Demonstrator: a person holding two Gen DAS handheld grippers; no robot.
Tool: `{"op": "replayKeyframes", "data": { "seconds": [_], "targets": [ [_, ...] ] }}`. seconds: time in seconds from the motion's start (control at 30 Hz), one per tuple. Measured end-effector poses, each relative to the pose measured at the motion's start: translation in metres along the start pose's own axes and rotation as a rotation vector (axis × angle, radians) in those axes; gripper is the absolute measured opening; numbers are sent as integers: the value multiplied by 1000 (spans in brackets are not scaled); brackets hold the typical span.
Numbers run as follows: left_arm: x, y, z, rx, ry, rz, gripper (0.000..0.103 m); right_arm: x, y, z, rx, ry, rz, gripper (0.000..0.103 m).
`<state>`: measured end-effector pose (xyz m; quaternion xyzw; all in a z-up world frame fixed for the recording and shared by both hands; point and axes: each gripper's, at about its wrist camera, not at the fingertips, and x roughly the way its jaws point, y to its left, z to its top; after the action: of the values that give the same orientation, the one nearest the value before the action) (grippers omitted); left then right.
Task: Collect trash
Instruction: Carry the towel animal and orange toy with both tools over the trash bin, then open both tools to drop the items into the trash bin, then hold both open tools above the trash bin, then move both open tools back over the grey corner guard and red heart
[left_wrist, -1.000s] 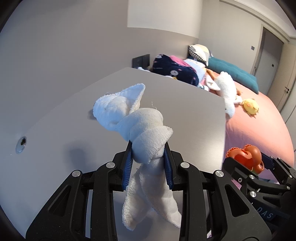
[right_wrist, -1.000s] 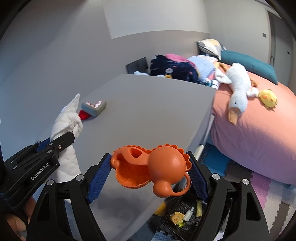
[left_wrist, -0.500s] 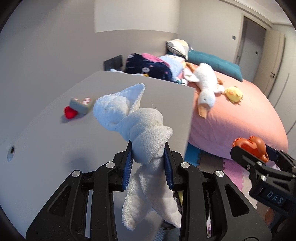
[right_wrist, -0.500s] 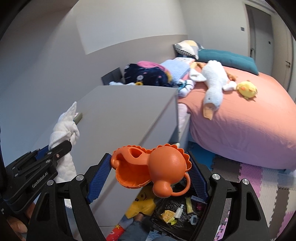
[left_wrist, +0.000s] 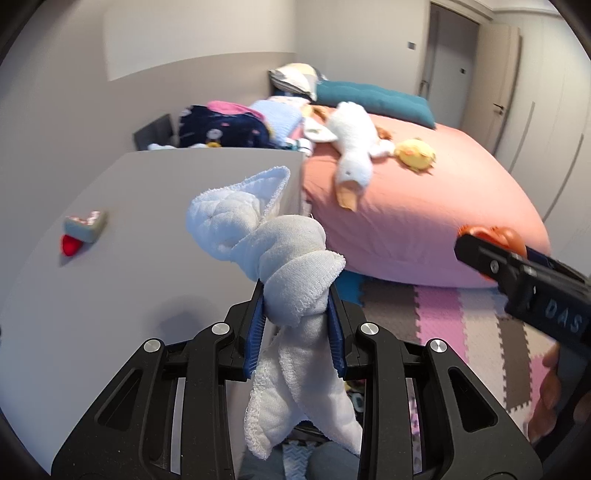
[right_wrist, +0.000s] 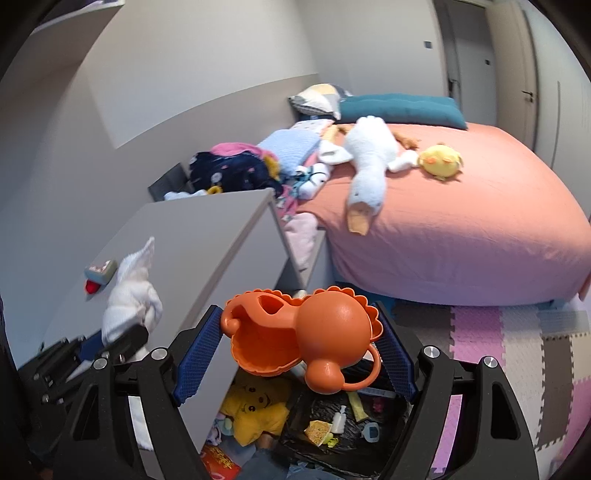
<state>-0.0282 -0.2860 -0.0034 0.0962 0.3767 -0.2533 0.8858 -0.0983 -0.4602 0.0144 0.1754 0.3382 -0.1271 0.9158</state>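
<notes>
My left gripper (left_wrist: 295, 332) is shut on a knotted white cloth (left_wrist: 280, 258) and holds it in the air over the grey desk (left_wrist: 147, 236). The cloth also shows in the right wrist view (right_wrist: 129, 295). My right gripper (right_wrist: 295, 347) is shut on an orange plastic toy (right_wrist: 306, 339) and holds it above a black bin (right_wrist: 332, 424) on the floor that has scraps in it. The right gripper shows at the right of the left wrist view (left_wrist: 517, 273).
A small grey and red item (left_wrist: 83, 230) lies on the desk. A yellow plush (right_wrist: 255, 406) lies on the floor by the bin. The bed (right_wrist: 461, 221) with a white goose plush (right_wrist: 369, 166) stands to the right. Foam mats (right_wrist: 517, 350) cover the floor.
Both grippers have swung to the right, off the desk towards the floor and bed. The bin has come further into the right wrist view. Both holds are unchanged.
</notes>
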Motion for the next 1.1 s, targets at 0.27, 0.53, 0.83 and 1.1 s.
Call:
{"op": "replayKeyframes", "data": {
  "seconds": [0.27, 0.53, 0.83, 1.1],
  "targets": [
    [17, -35, -9, 104, 84, -80, 96, -3, -29, 1, 63, -11, -49, 84],
    [19, -29, -10, 100, 64, -17, 96, -2, -41, 0, 71, -28, -129, 86],
    [17, -7, -13, 51, 68, 1, 96, 8, -25, -2, 40, -6, -100, 86],
    [14, 20, -15, 19, 59, 41, 96, 17, 2, -2, 17, 2, -29, 86]
  ]
}}
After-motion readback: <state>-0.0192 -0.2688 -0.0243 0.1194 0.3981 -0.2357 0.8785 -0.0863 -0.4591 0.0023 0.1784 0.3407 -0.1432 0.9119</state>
